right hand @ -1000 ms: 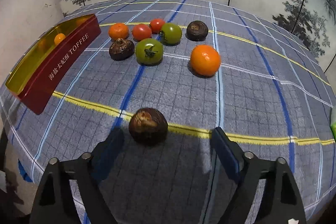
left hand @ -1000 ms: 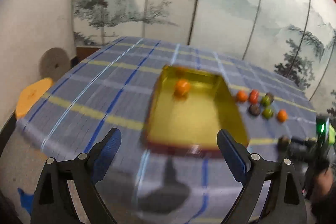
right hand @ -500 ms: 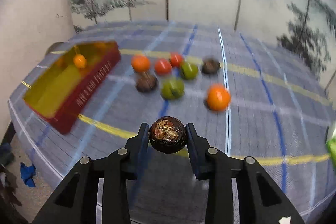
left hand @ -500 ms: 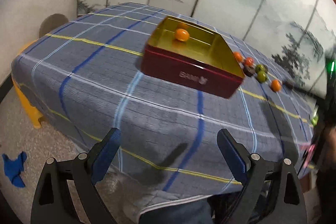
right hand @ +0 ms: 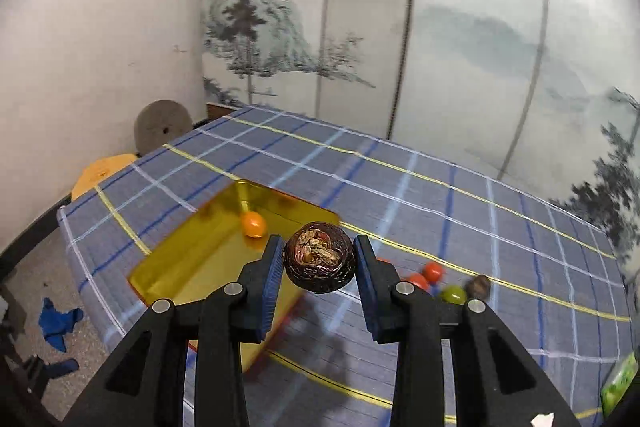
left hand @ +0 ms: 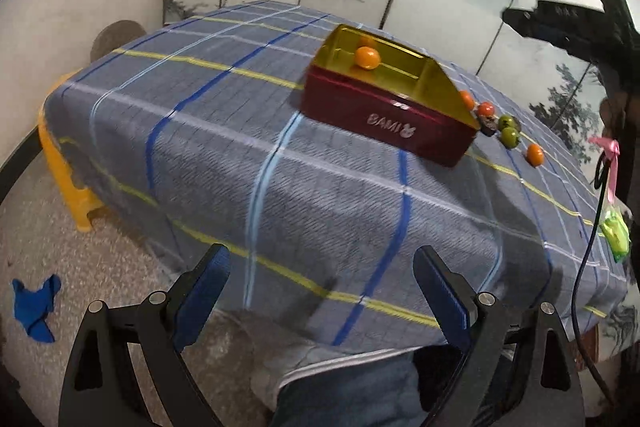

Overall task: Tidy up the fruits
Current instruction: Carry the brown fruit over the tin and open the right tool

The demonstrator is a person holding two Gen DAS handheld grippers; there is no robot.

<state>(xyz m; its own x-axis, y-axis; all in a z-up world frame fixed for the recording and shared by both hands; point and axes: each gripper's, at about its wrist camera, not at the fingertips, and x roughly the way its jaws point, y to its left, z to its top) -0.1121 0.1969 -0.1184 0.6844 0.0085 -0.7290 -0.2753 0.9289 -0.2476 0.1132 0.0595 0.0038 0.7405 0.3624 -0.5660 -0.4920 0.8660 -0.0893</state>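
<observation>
My right gripper [right hand: 316, 261] is shut on a dark brown wrinkled fruit [right hand: 320, 257], held in the air above the near right side of the tin. The tin [right hand: 188, 267] is red outside and gold inside, with one orange fruit [right hand: 253, 224] in it. In the left wrist view the same red tin [left hand: 384, 119] stands on the checked cloth with the orange fruit [left hand: 367, 57] inside. Right of it lie several loose fruits, among them a green one [left hand: 510, 136] and an orange one [left hand: 534, 154]. My left gripper [left hand: 320, 287] is open and empty, low by the table's front edge.
A blue checked cloth [left hand: 240, 147] covers the table. A yellow stool [left hand: 68, 183] stands at the table's left end, and a blue rag [left hand: 34, 307] lies on the floor. A painted folding screen [right hand: 440, 47] backs the table. The right gripper's body [left hand: 568, 27] hangs at upper right.
My right gripper closed on the brown fruit and lifted it off the cloth toward the tin. My left gripper drew back and sank to the table's front edge, still open.
</observation>
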